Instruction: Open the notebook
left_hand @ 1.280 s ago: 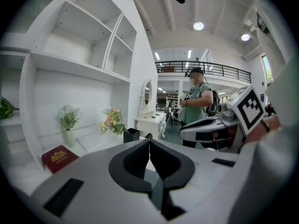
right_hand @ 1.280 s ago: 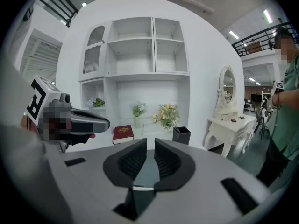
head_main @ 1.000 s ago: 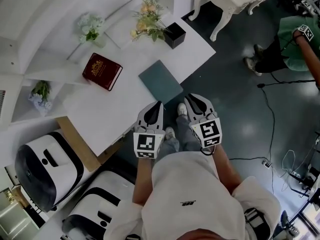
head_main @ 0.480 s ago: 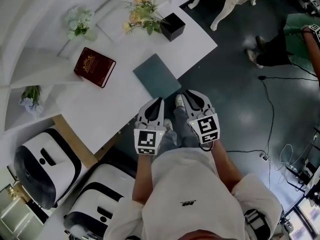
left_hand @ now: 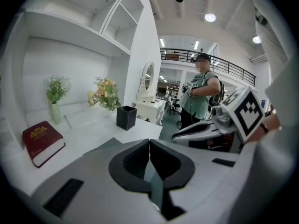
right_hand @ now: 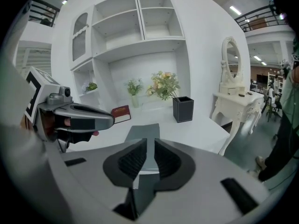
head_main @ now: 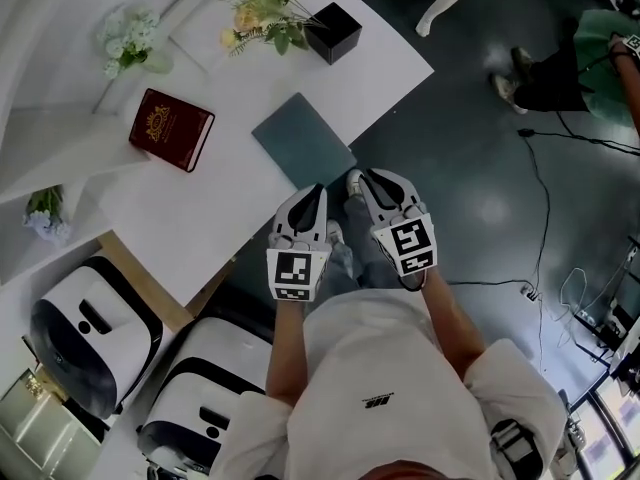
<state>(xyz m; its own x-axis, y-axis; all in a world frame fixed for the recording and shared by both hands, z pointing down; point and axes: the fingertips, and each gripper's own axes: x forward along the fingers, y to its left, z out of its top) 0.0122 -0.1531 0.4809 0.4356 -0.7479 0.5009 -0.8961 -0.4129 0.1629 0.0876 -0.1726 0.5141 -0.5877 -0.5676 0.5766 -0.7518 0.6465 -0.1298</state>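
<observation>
A closed grey-teal notebook (head_main: 303, 140) lies flat near the front edge of the white table (head_main: 200, 218). Both grippers hover side by side just short of it, off the table's edge. My left gripper (head_main: 310, 198) is shut and empty; in its own view (left_hand: 149, 141) the pads meet at the tips, with the notebook (left_hand: 103, 145) just beyond. My right gripper (head_main: 368, 180) holds nothing either. In its view (right_hand: 150, 141) a narrow gap separates the pads, and the notebook (right_hand: 142, 132) shows straight ahead through it.
A red hardback book (head_main: 171, 128) lies further left on the table. A black pen holder (head_main: 332, 31) and flower vases (head_main: 262, 13) stand at the back. Two white-and-black machines (head_main: 80, 338) stand beside the table. A person in green (head_main: 600, 68) is at the right.
Both grippers have sunk and edged nearer the notebook's front corner. The jaws look the same as before, and the notebook has not moved.
</observation>
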